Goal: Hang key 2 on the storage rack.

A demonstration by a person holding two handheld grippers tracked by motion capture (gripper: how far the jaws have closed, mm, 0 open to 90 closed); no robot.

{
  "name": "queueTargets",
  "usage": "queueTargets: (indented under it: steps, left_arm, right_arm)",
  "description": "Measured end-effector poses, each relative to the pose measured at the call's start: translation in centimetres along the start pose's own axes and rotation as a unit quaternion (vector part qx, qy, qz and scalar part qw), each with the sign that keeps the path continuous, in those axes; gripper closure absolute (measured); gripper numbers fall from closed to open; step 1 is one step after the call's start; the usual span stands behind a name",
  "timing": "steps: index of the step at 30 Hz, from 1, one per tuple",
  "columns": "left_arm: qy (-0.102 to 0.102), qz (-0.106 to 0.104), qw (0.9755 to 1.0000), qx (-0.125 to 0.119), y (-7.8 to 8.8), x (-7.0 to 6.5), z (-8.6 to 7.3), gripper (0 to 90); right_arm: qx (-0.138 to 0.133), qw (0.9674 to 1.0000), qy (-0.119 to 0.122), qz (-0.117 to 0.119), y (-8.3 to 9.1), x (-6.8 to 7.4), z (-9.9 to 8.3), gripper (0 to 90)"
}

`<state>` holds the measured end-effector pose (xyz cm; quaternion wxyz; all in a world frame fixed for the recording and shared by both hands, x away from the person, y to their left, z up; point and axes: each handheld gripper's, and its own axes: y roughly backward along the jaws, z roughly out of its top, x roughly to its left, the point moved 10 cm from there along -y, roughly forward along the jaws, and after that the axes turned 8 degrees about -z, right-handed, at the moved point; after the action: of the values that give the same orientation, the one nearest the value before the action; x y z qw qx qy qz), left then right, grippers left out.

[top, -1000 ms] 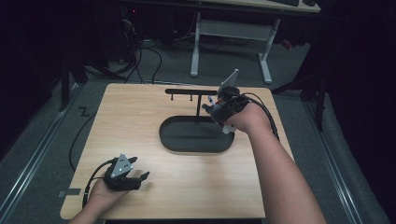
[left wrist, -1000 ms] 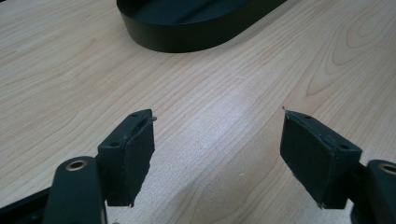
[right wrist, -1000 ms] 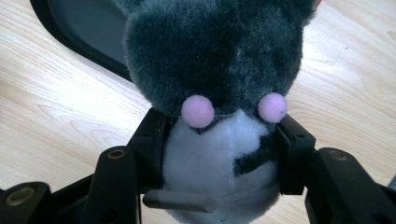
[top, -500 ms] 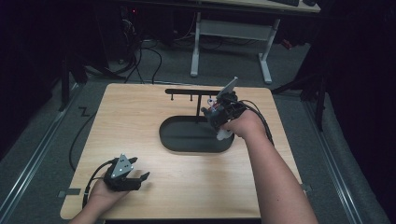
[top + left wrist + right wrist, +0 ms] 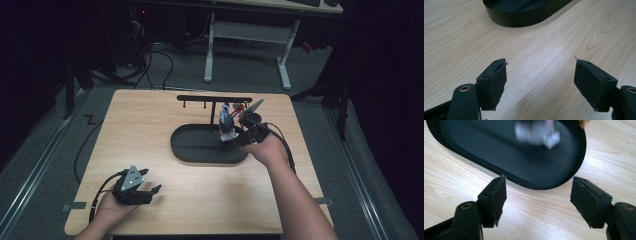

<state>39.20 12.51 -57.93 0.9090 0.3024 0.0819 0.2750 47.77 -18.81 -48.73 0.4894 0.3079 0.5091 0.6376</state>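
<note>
A black oval tray [image 5: 200, 150] lies mid-table, with a black T-shaped stand [image 5: 215, 98] rising from its far side. A small white, red and blue item [image 5: 227, 122] sits by the stand's post, blurred [image 5: 536, 132] over the tray [image 5: 499, 152] in the right gripper view. I cannot tell if it hangs or rests. My right gripper [image 5: 232, 138] [image 5: 537, 182] is at the tray's right end. Its jaws have just been opening and hold nothing. My left gripper [image 5: 152, 190] [image 5: 540, 62] rests open at the front left, pointing at the tray [image 5: 524, 17].
The wooden table [image 5: 150, 125] is bare around the tray. A cable [image 5: 82, 150] loops off its left edge from the left gripper. A white desk frame [image 5: 250, 30] stands on the floor beyond the table.
The right hand has sunk and come nearer, towards the tray's right end, and its jaws stand wider. The small item is now outside them. The left hand has not moved.
</note>
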Motion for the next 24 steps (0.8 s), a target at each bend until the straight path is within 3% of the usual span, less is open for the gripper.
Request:
queueTargets:
  steps: [3,7,10,13,17,22,24]
  left_arm:
    - [-0.004,-0.001,1.0,0.004,-0.2,-0.2,-0.1,26.6]
    - [-0.003,-0.002,1.0,0.006,-0.4,-0.3,-0.1,26.6]
    - [-0.004,-0.003,1.0,0.008,-0.5,-0.4,-0.2,26.6]
    - [-0.005,-0.002,1.0,0.008,-0.5,-0.4,-0.2,26.6]
    - [-0.006,-0.002,0.9999,0.008,-0.6,-0.5,-0.2,26.5]
    - [-0.008,-0.005,0.9999,0.01,-0.7,-0.6,-0.3,26.5]
    - [-0.008,-0.007,0.9999,0.01,-0.8,-0.7,-0.3,26.5]
  right_arm:
    - [-0.032,0.9995,-0.004,-0.007,-0.8,0.0,-1.7,30.4]
    - [-0.053,0.9986,-0.005,-0.005,-1.9,0.0,-3.7,31.0]
    - [-0.072,0.9971,-0.022,0.01,-2.5,0.1,-5.1,31.2]
    - [-0.1,0.9942,-0.038,0.009,-3.3,-0.1,-6.4,31.2]
    - [-0.146,0.9887,-0.033,-0.006,-4.4,-0.4,-8.1,31.0]
    - [-0.194,0.9806,-0.03,-0.006,-5.2,0.4,-10.2,28.0]
    - [-0.207,0.9778,-0.028,-0.018,-5.6,0.8,-11.0,26.4]
